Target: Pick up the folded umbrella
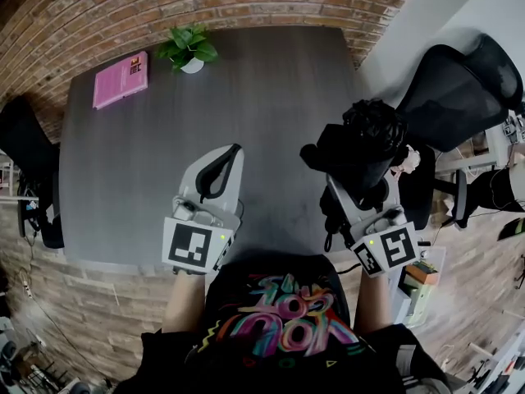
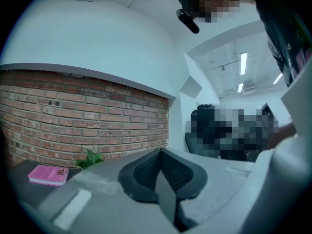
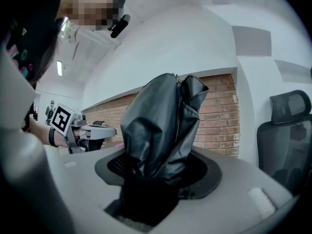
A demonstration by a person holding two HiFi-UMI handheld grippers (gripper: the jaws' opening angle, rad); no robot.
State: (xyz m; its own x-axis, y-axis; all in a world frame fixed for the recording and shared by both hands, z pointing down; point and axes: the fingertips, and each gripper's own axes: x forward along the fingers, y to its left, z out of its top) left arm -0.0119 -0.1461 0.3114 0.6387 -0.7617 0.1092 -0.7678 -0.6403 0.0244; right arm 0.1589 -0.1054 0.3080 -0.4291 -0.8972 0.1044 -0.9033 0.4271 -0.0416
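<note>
- head view: right gripper sits at 3 o'clock of the table, over its right edge, clamped on the folded umbrella; the black bundle sticks out past the fingers toward 12
- head view: left gripper is at 6 o'clock of the table by the near edge, carrying nothing and well apart from the right one; reads as parked, since one gripper is enough for this pick
- head view: pink book at 10, potted plant at 12 by the far edge, both well clear of the grippers; office chair off the table at 2
- left gripper view: fingers closed pad on pad with nothing between, aimed roughly level at the brick wall
- right gripper view: both fingers press the crumpled canopy from either side; they stand fairly wide because the bundle is bulky
- right gripper view: the umbrella rises toward 12 of the frame with no table under it, so I judge it lifted clear and the pick essentially done
- risk: the hold looks to be on loose fabric, which could slip
</note>
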